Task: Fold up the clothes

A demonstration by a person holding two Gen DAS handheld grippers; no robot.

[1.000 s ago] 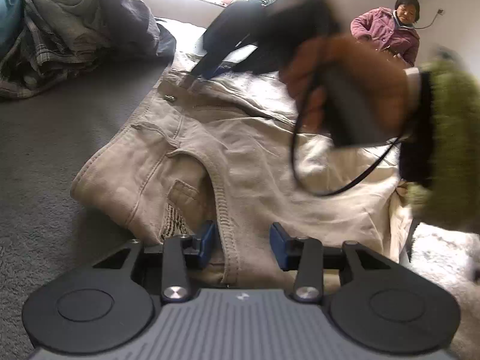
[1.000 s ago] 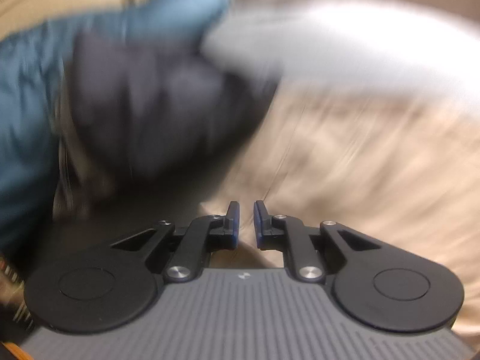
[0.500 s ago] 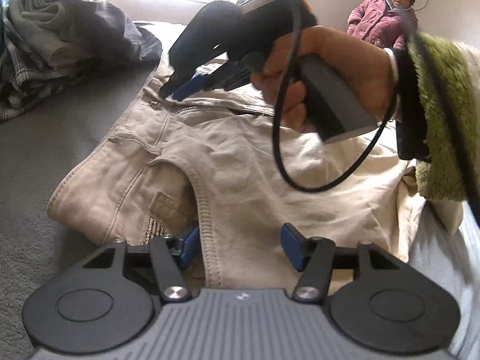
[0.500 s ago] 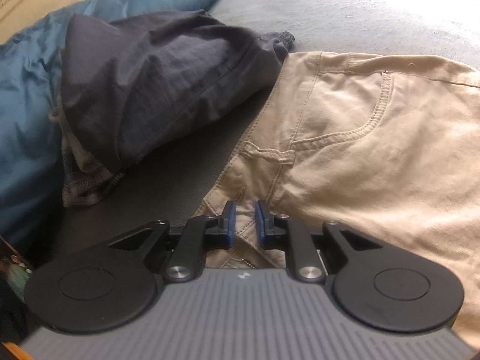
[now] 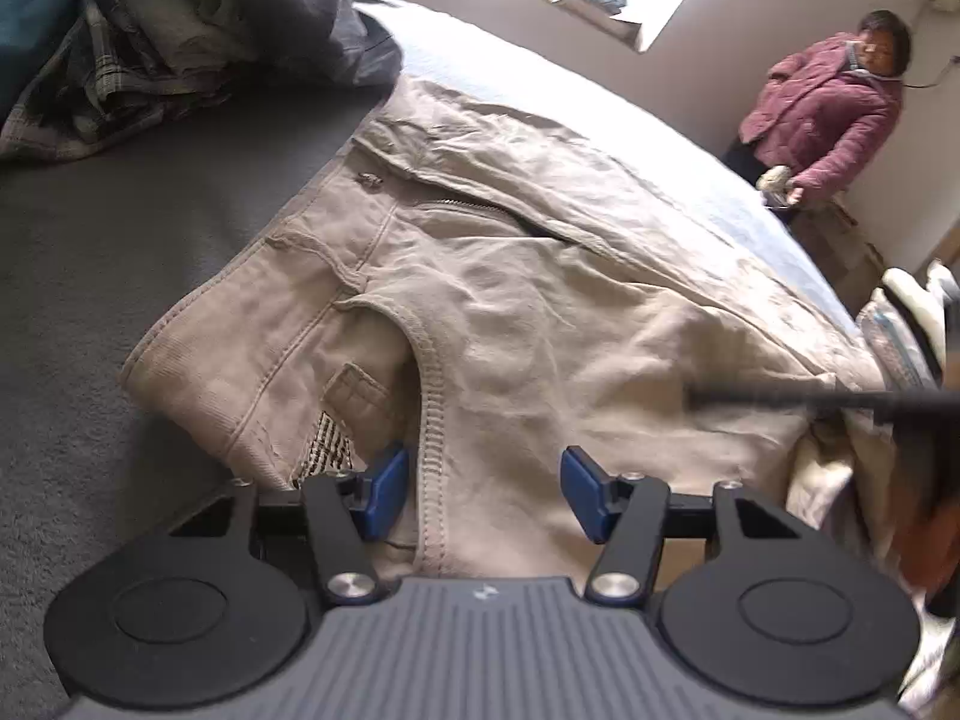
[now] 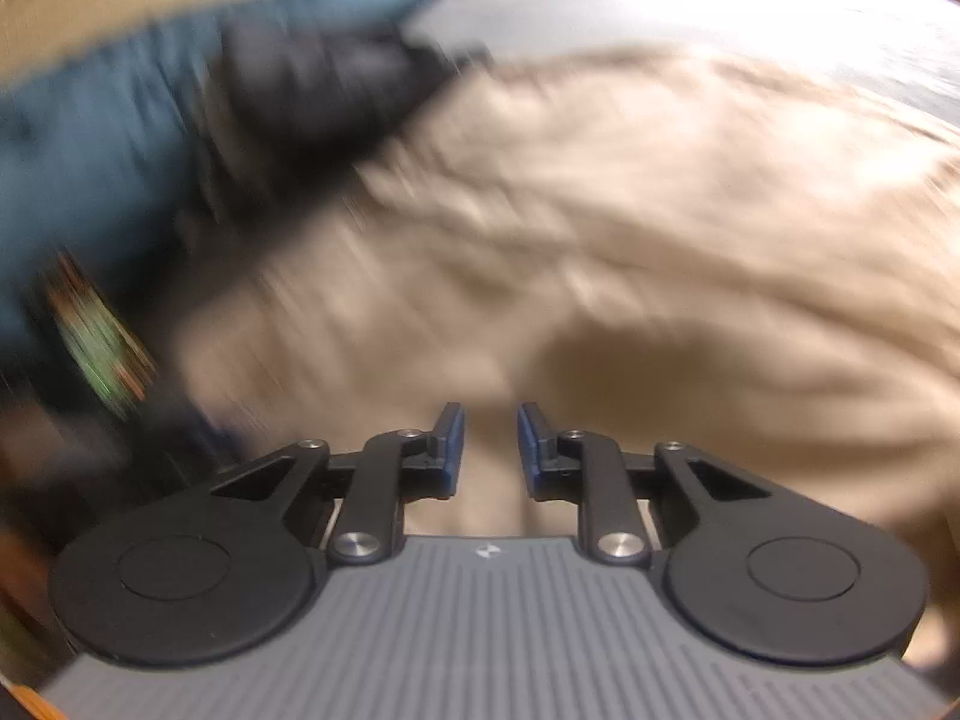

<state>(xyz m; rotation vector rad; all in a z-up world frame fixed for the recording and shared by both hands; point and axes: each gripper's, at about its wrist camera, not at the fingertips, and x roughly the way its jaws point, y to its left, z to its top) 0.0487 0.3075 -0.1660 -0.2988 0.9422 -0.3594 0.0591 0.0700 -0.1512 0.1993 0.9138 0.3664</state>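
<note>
Two tongs spread: left (image 5: 483,489) | right (image 6: 491,447) | trousers (image 5: 540,312) waistband left, legs right

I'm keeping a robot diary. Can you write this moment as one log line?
step: fold, not yet begun | beige trousers: flat on bed | left gripper: open over trousers | right gripper: open, empty, view blurred

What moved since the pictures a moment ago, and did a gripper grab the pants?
The right gripper has left the left wrist view, where it hovered over the beige pants; its jaws are a bit wider apart and its own picture is blurred by motion. The left gripper opened wider, straddling a seam. Neither grabbed anything. The pants and the clothes pile stayed put.
</note>
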